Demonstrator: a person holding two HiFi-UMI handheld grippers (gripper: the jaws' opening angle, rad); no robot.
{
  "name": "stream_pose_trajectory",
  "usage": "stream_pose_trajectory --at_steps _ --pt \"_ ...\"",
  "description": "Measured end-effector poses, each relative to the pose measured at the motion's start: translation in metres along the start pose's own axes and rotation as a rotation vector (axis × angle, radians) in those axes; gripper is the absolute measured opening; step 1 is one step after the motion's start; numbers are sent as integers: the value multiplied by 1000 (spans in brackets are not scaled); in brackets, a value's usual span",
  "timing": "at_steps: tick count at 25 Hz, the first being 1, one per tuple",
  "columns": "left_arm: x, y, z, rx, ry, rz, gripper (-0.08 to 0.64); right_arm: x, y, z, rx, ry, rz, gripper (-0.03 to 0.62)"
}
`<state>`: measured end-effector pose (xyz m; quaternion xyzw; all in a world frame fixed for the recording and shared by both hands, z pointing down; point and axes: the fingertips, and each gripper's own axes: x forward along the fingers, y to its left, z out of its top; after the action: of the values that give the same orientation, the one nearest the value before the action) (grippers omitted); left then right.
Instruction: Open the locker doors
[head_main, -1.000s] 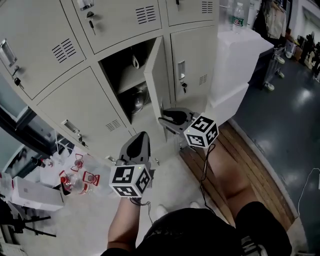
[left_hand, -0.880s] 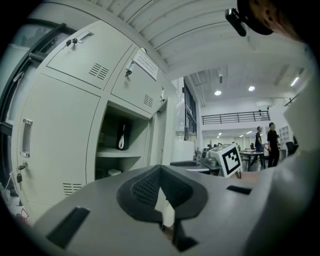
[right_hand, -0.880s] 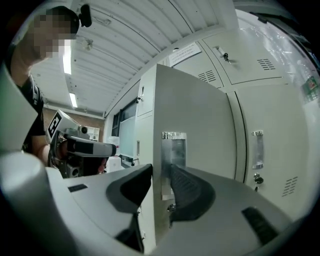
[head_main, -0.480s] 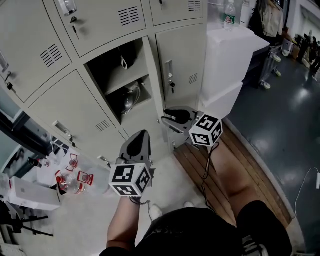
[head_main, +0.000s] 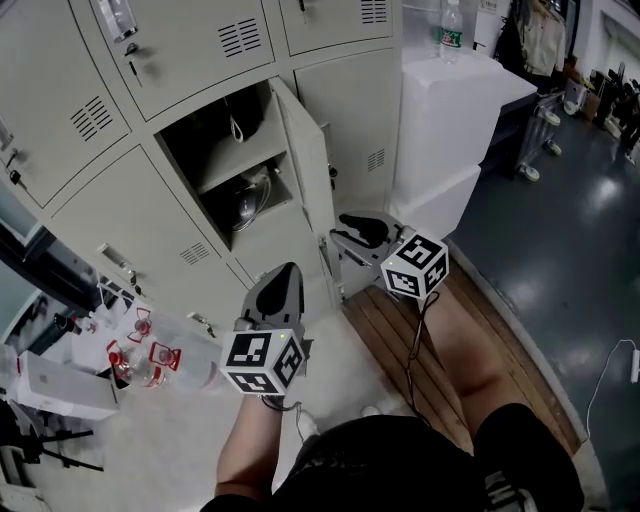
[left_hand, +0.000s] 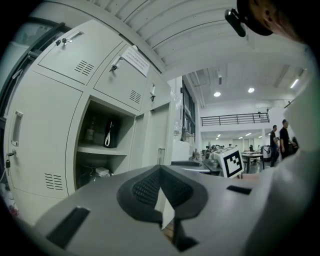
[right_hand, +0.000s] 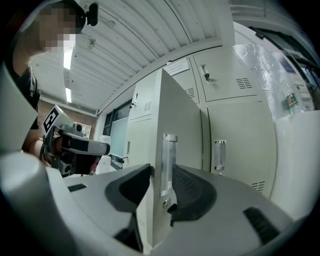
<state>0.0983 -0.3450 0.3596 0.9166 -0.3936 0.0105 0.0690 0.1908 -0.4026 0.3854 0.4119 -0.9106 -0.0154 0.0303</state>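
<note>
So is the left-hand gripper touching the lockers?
Apart. In the left gripper view the left gripper is closed on nothing, and the lockers stand well beyond its tips.

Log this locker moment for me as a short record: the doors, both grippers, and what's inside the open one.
Open door: one locker door, swung out from its compartment
Open compartment: shelf inside, shiny round item under it
Neighbouring doors: closed, for example the lower left door
Right gripper: jaws astride the open door's free edge by its handle; they have just been opening and do not look clamped
Left gripper: jaws together, nothing between them, short of the lockers
</note>
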Motion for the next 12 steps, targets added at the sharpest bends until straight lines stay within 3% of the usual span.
stream_pose_trajectory --at_steps 9,12 --pt "8 -17 -2 1 3 7 -2 -13 -5 14 -31 -71 -89 167" --pt "8 -20 -2 0 3 21 -2 -13 -9 13 -75 -50 -142 115"
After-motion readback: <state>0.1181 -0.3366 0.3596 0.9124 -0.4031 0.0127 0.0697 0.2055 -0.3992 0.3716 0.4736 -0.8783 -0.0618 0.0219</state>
